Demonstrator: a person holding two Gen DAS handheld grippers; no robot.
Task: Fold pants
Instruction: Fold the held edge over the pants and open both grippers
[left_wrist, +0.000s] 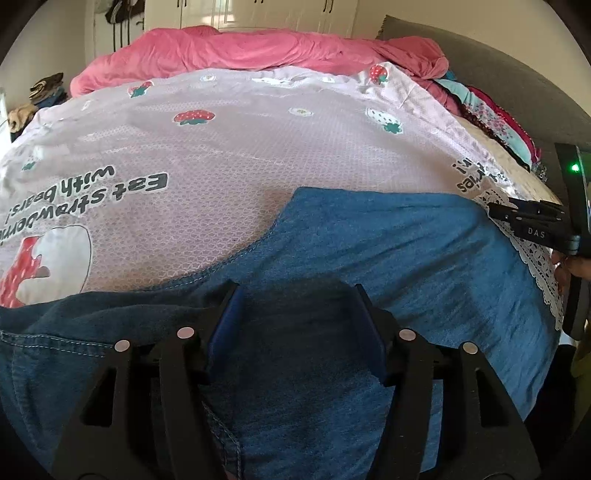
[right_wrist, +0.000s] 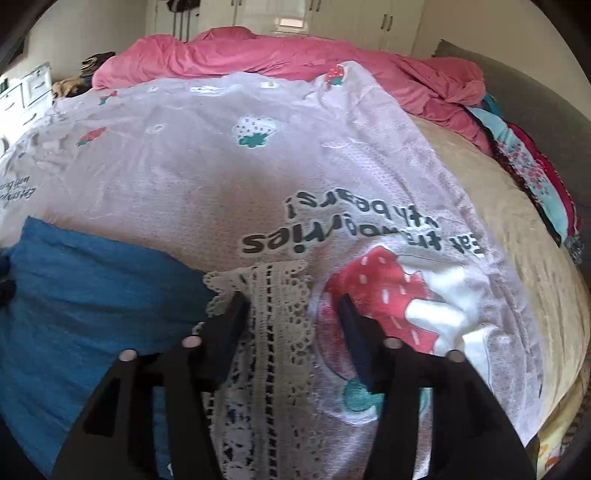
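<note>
Blue denim pants (left_wrist: 388, 258) lie spread across the near part of the bed, on a pale strawberry-print sheet (left_wrist: 221, 147). My left gripper (left_wrist: 295, 295) is open just above the denim, nothing between its fingers. My right gripper (right_wrist: 291, 299) is open over the white lace hem (right_wrist: 269, 332) at the end of the pants, its fingers either side of the lace without closing on it. The pants' blue cloth (right_wrist: 81, 295) lies to its left. The right gripper also shows at the right edge of the left wrist view (left_wrist: 495, 212).
A crumpled pink duvet (left_wrist: 240, 51) lies along the far side of the bed. Folded patterned clothes (right_wrist: 532, 177) are stacked at the right by a grey headboard (left_wrist: 517, 81). A beige blanket (right_wrist: 517, 240) lies under the sheet. Clothes pile (left_wrist: 44, 92) at far left.
</note>
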